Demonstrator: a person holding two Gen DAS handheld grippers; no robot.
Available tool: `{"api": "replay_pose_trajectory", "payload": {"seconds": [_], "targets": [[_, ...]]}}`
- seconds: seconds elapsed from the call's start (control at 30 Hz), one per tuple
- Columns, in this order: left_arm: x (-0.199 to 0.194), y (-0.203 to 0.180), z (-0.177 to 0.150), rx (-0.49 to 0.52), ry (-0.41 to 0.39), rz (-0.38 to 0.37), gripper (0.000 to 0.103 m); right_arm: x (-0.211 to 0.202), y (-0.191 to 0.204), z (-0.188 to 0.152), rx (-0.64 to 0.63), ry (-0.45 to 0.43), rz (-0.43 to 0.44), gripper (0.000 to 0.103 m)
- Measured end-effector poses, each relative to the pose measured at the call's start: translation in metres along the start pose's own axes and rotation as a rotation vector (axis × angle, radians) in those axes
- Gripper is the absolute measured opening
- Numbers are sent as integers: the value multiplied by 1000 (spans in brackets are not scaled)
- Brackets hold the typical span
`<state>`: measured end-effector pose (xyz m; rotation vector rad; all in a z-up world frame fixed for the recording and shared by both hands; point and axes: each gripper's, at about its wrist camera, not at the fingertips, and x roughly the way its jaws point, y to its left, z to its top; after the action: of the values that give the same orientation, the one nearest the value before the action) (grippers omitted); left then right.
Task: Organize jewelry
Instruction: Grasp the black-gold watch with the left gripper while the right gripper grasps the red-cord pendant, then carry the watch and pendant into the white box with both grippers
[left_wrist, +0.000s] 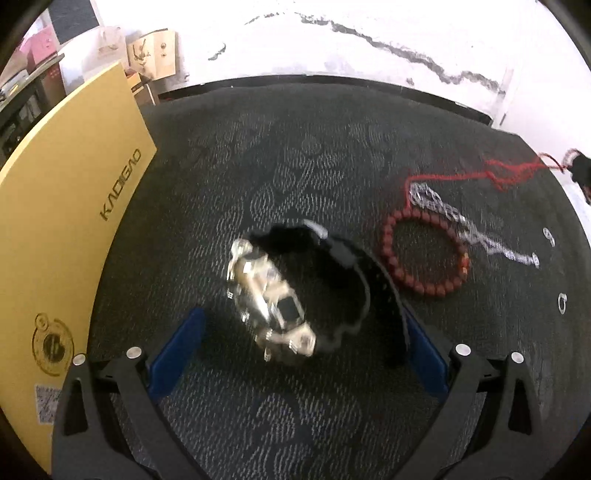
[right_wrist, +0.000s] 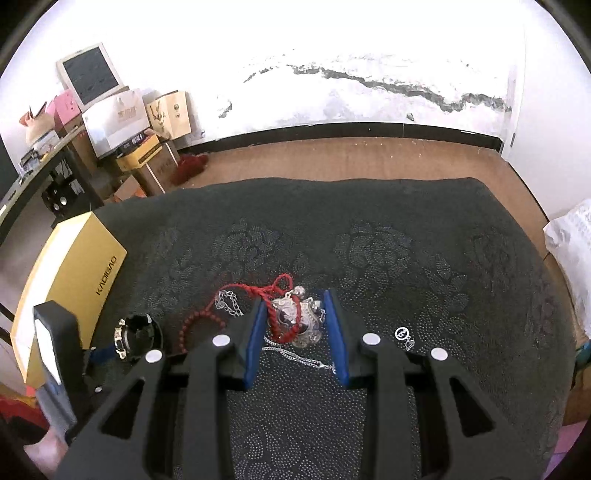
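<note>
1. Right claw (right_wrist: 297, 325) is pinching the silver pendant (right_wrist: 301, 321) by its sides, with the red cord (right_wrist: 275, 295) bunched against the left blue pad (right_wrist: 255, 343); the pendant looks lifted a bit off the bench (right_wrist: 406, 258), cord trailing back towards the pile; I'd raise it slow so the cord doesn't drag the silver chain (right_wrist: 231, 304) or the red bead bracelet (right_wrist: 201, 325) along with it.

2. Left claw (left_wrist: 303, 332) is spread wide, pads either side of the watch (left_wrist: 273, 295) and not pressing on it; the watch sits on the dark cloth between the blue fingers (left_wrist: 177, 354), gold case tipped up, black strap curling right; the shot's blurry, so I can't say if the right pad touches the strap; I'd centre on the case before closing, since a strap-only grab will probably flop.

3. The yellow box (left_wrist: 74, 229) stands just left of the watch; my guess is that's where things go, but no view shows its inside.

4. Left wrist view only: the bracelet as a full ring with the chain laid across its edge; two small silver rings (left_wrist: 550, 236) further right.

5. Right wrist view only: the pendant grip itself, the floor past the bench, and the left tool over the watch.
</note>
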<state>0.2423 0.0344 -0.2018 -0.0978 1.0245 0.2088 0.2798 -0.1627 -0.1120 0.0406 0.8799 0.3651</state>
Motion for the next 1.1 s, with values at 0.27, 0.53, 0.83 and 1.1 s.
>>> {"api": "replay_pose_trajectory", "payload": {"seconds": [0.27, 0.53, 0.83, 1.1], "targets": [[-13, -4, -2, -32, -42, 25, 62, -15, -6, 3, 20, -39, 12, 32], [-47, 8, 5, -30, -52, 10, 61, -24, 2, 2, 4, -55, 18, 32], [-145, 24, 39, 56, -117, -38, 61, -42, 25, 5, -30, -72, 1, 32], [-216, 112, 52, 4, -237, 68, 61, -49, 59, 12, -64, -89, 15, 32]]}}
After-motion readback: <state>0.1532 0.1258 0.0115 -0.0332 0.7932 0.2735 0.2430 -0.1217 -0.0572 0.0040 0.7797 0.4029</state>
